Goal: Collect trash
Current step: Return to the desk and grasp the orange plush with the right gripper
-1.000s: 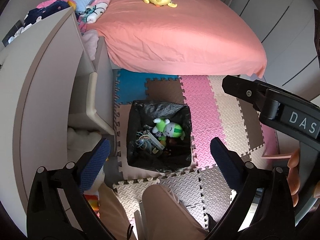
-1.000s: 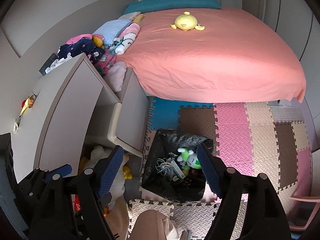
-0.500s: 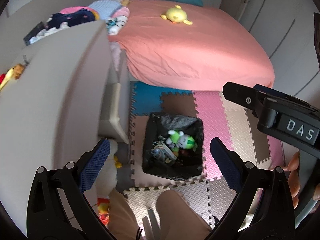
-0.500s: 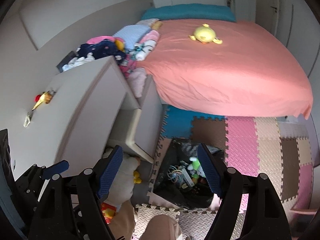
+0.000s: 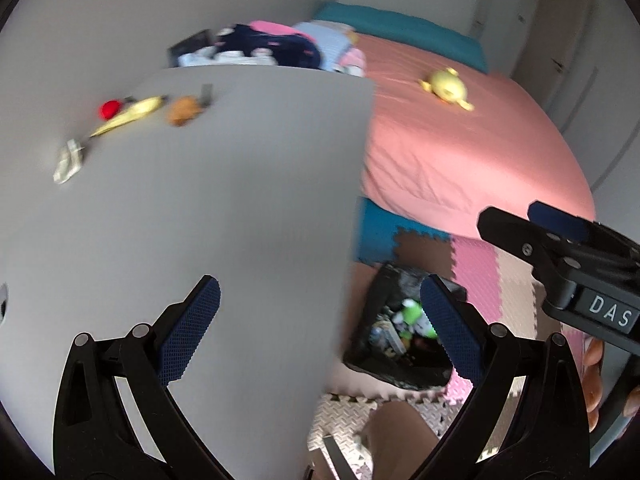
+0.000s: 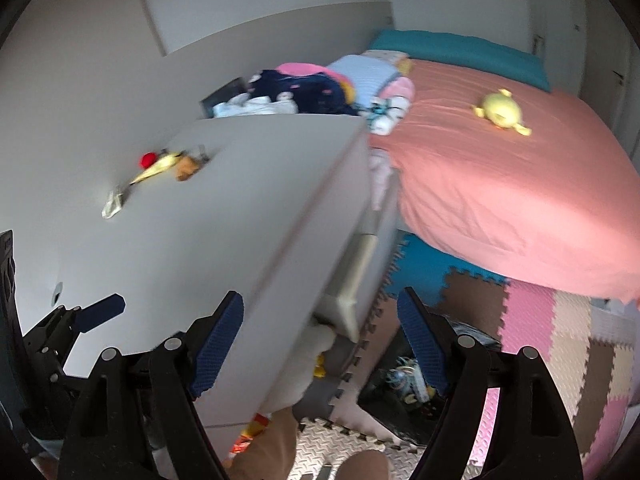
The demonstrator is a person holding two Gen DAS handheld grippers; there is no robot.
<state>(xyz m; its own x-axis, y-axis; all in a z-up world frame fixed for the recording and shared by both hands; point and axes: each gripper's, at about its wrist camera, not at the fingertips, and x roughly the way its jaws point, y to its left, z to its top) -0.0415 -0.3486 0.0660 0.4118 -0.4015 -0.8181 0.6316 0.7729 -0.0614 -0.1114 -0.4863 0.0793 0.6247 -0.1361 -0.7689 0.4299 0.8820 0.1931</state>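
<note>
Swinging away from the floor bin, both wrist views now take in the broad grey desktop (image 5: 200, 200), where a second ago the bin and the foam mats filled the middle of the frame; I judge this as the turn toward the next piece of litter. Near the desktop's far left corner lies a small cluster: a crumpled pale wrapper (image 5: 68, 162) nearest the left edge, then a red scrap (image 5: 110, 109), a banana peel (image 5: 128, 118) and a brownish lump (image 5: 182, 111), though blur makes it hard to say what that last one is. The left gripper (image 5: 316, 324) hangs over the desktop's near right edge with its jaws spread wide and nothing between them. The right gripper (image 6: 318, 340) is likewise wide apart and empty, its figure barely shifted over the last second, so neither claw holds anything. Beyond the desktop's far edge sits a heap of clothes (image 5: 276, 50). Right of the desk, on the floor of interlocking foam mats (image 6: 560, 340), stands the black-lined bin (image 5: 400, 336), already holding a green toy and other bits. Further right, a bed (image 6: 520, 200) with a salmon-pink cover carries a yellow plush (image 6: 502, 110), and pale wardrobe doors close off the room.
</note>
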